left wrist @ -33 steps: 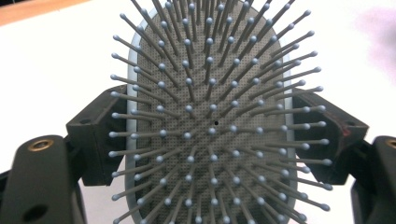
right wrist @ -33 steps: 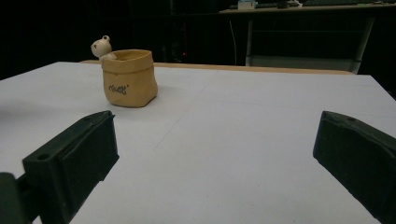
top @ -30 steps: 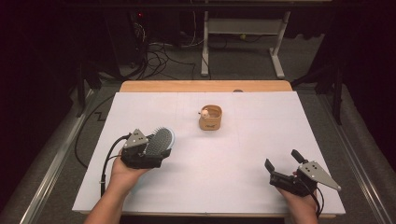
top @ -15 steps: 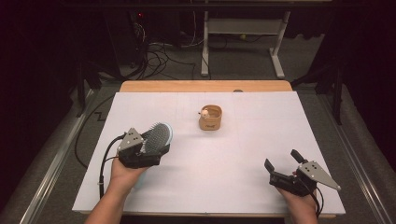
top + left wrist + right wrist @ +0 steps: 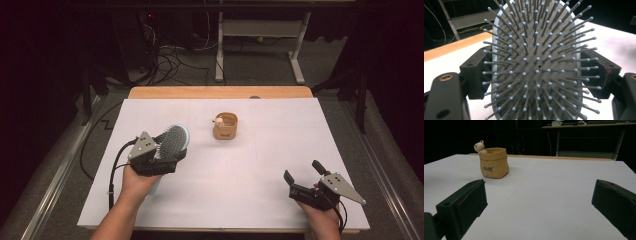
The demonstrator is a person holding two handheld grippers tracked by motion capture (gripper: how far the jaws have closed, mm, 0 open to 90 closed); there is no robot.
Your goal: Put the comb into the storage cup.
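Clamping a hairbrush by the sides of its head, the left gripper sits at the near left of the white table, raised off the surface in the person's left hand. In the left gripper view the two black jaws press against the pale blue rim of the brush on either side, and the grey bristle pad with its ball-tipped pins faces straight into the camera. From above, the brush head rises up and to the far right out of the jaws, tilted, its bristles turned toward the person.

The right gripper rests low at the near right of the table, well apart from the brush, its jaws spread wide with nothing between them; its own view shows bare white tabletop in the gap.

Farther out, near the middle of the table, stands a small tan pot with a little bear figure at its rim, apart from both grippers.

The brush handle is mostly hidden behind the left gripper and hand. The top and bottom of the brush head are cut off in the left gripper view, and the bristles block most of the table beyond. The writing on the pot is too small to read.
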